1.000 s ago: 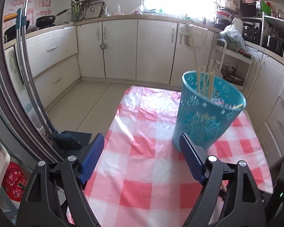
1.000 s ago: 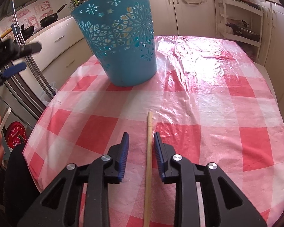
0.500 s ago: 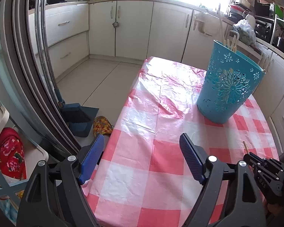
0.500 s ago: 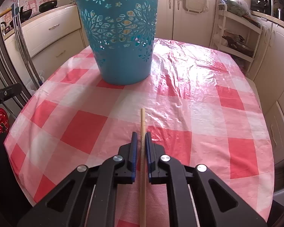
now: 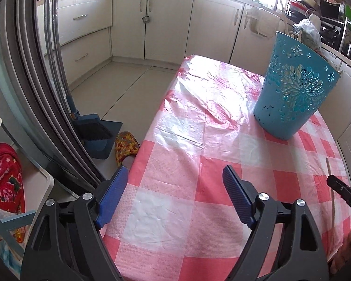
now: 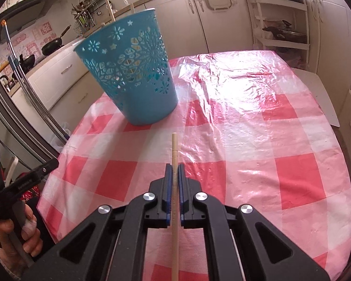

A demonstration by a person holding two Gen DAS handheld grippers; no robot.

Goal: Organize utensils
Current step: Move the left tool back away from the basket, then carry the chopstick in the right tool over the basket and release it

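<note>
Right wrist view: right hand-held gripper clenched on a wooden chopstick, gripped mid-shaft so the tip projects forward, aimed toward the blue perforated basket ahead and to its left on the checked worktop. Left hand-held gripper is released and holds nothing, hovering over the near worktop edge, likely parked clear of the drop path.

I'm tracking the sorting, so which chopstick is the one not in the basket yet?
The chopstick clamped in the right claw, pointing toward the blue basket. The other sticks already stand inside the basket, only their tips showing above its rim.
</note>
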